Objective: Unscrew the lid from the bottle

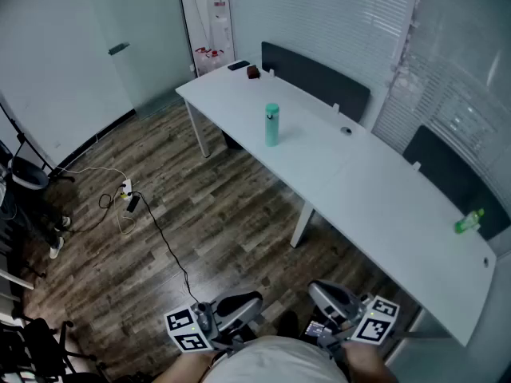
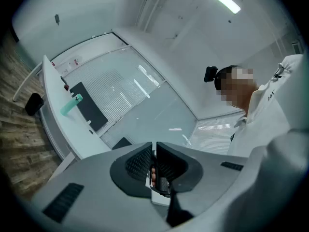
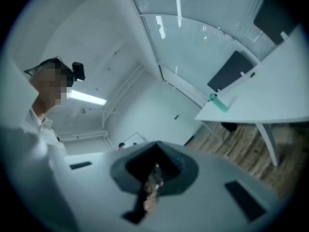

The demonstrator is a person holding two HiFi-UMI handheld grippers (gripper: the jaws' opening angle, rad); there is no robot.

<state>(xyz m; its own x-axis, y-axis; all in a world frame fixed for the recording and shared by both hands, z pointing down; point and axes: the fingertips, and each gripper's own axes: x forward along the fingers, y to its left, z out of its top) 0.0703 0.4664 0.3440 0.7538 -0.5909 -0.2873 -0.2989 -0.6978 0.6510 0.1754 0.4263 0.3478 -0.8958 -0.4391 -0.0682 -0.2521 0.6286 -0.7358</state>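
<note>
Bottles: two. One teal bottle (image 1: pixel 272 125) stands upright on the white surface (image 1: pixel 375 198), towards its far end, lid seated on top. A small dark mark near the top of the bottle is too small to read. One green bottle (image 1: pixel 469 221) lies at the near right end of the same surface, well apart from the teal one.

Claws: two, both held low at the person's body, well apart from the surface. Left claw (image 2: pixel 154 164): pads drawn together to a thin slit, nothing between them. Right claw (image 3: pixel 155 170): pads fully together, nothing between them. Each claw carries one cube with black-and-white square markers; no lettering on them can be read.

Chairs: two dark chair backs (image 1: pixel 315 78) behind the surface.

Small items on the surface: three. A flat dark item (image 1: pixel 238 65) and a brownish item (image 1: pixel 253 73) lie at the far end, a small round item (image 1: pixel 346 130) lies right of the teal bottle.

Floor: one power strip (image 1: pixel 128 194) with cable.
</note>
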